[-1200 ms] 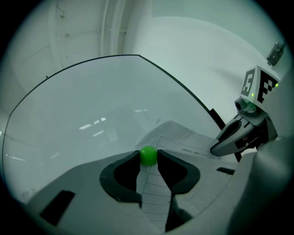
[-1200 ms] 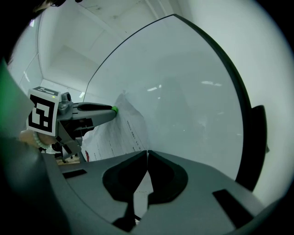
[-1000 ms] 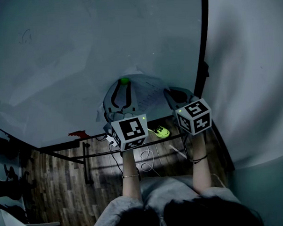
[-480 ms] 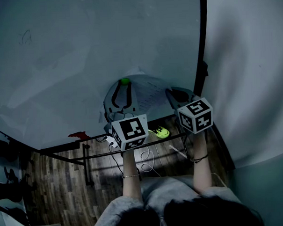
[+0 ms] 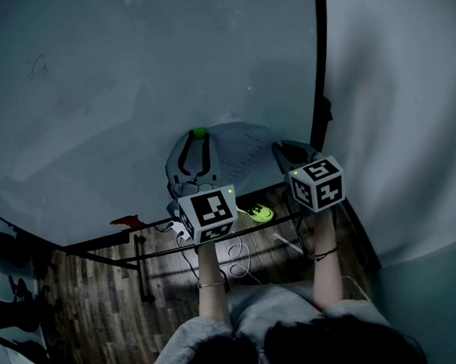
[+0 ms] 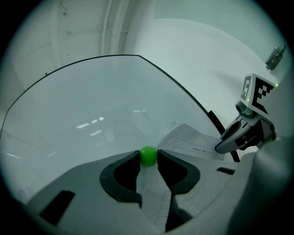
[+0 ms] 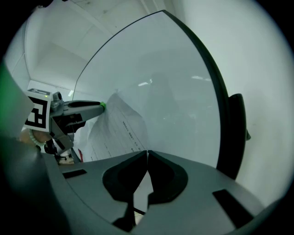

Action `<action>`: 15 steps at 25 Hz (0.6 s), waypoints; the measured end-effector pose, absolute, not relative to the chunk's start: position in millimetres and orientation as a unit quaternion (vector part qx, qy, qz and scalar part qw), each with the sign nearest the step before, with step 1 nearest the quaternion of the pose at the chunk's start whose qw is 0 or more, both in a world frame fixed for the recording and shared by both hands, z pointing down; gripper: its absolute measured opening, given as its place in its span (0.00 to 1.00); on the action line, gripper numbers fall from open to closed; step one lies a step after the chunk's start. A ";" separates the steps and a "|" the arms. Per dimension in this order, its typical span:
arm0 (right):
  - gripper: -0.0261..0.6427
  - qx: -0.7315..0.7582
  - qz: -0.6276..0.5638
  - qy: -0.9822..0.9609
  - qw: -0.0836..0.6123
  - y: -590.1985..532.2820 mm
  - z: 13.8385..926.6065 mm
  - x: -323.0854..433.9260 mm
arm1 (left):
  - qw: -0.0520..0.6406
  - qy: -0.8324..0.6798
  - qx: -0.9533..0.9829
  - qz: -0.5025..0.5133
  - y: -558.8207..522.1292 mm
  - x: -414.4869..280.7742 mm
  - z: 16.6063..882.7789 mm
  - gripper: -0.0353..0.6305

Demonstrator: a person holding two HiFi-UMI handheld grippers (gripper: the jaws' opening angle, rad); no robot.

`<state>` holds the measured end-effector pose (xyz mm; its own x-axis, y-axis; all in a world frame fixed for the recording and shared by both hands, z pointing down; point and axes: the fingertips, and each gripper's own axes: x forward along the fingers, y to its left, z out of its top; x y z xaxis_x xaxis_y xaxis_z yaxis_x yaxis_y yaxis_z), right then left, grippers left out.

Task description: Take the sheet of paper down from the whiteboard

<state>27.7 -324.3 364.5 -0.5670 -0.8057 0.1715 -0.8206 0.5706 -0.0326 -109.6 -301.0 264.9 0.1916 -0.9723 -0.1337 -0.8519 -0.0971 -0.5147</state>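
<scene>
Left gripper [image 5: 199, 141]: closed on a small green round magnet [image 6: 148, 155], with the ball pinched right at the jaw tips. The magnet sits against the large pale whiteboard [image 5: 118, 92], at the top left corner of the white printed sheet of paper [image 5: 242, 148].

The sheet is low on the whiteboard, near its bottom edge, between my two grippers. It's buckled rather than flat: the right gripper view shows it bowing off the surface. There are lines of print on it, too small to read.

Right gripper [image 7: 147, 152]: jaw tips pressed together with no gap. They meet at the sheet's right edge, and a strip of the paper shows between the jaws, so I read it as nipping that edge. The left gripper view shows its tip on the sheet's right side too.

The whiteboard's black frame edge [image 5: 318, 53] runs just to the right of the right gripper.
</scene>
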 end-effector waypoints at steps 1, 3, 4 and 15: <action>0.04 0.466 0.056 -0.880 0.073 -324.9 366.7 31.8 | 0.249 0.624 -0.731 -0.121 -300.9 -109.5 264.8 0.23; 0.04 0.472 0.061 -0.877 0.073 -325.0 369.9 38.6 | 0.250 0.624 -0.731 -0.119 -300.5 -109.4 264.5 0.24; 0.04 0.474 0.063 -0.876 0.071 -324.9 370.7 41.1 | 0.250 0.624 -0.731 -0.119 -300.5 -109.4 264.2 0.24; 0.04 0.477 0.062 -0.874 0.070 -320.5 371.0 46.5 | 0.245 0.622 -0.736 -0.109 -300.1 -108.2 264.9 0.24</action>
